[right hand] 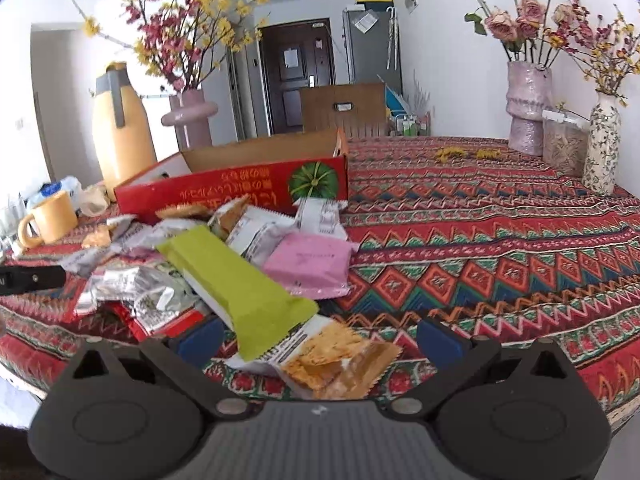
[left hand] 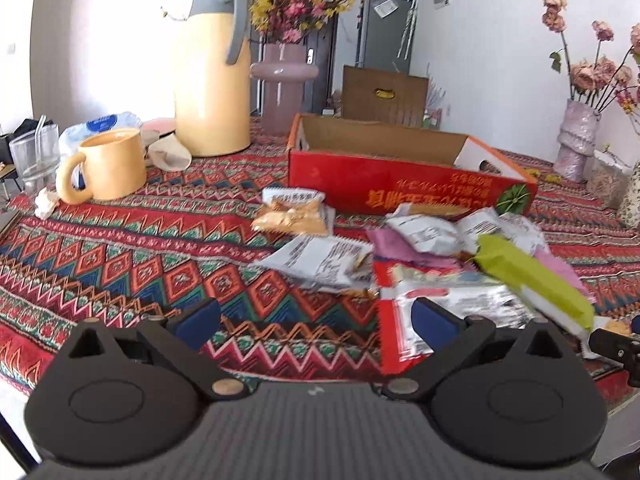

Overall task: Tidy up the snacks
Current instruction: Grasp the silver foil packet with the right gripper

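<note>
both hand-held grippers spread wide, empty: left hand-held gripper (left hand: 316,322), right hand-held gripper (right hand: 320,338); snack packets (right hand: 224,264) piled on table (right hand: 500,240) just before red box (right hand: 240,188); green packet (right hand: 236,288) on top

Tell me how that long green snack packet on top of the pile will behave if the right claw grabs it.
The green packet looks thin and crinkly, so probably light and floppy at its ends. Its smooth film may slip. Lying across other wrappers, it could drag them along.
</note>
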### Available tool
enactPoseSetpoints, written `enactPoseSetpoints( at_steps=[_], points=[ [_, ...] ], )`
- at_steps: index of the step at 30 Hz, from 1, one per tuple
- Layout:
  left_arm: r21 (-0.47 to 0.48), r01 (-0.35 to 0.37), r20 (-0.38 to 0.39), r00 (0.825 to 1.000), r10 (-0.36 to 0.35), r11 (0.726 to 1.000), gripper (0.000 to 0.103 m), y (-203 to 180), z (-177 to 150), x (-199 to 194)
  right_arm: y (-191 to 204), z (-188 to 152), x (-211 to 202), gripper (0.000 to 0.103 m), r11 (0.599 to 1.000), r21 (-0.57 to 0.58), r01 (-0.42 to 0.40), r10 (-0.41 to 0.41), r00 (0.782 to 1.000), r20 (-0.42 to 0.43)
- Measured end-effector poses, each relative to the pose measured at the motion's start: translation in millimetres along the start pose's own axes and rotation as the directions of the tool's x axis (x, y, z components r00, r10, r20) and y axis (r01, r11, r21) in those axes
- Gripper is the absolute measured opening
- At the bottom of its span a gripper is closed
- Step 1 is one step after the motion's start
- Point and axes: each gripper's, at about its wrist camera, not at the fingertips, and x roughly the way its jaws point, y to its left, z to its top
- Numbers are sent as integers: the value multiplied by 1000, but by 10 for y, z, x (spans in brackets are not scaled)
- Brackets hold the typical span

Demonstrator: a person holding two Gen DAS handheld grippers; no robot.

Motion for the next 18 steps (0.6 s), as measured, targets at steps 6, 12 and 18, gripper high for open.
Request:
enactPoseSetpoints(
  at_steps=[6, 12, 18],
  points=[
    [-5, -16, -50, 999, 15, 1000, 103, 102, -93, 125, 78, -108, 185, 103, 997, -35, 62, -63, 997, -35],
    [-6, -34, -80, 996, 33, 999, 103, 133, -155, 213, 79, -147, 206, 103, 996, -48, 75, -76, 997, -9],
    [35, -62, -94, 993, 65, 997, 103, 63, -167, 232, 92, -186, 211, 103, 995, -46, 89, -88, 996, 19]
  ],
)
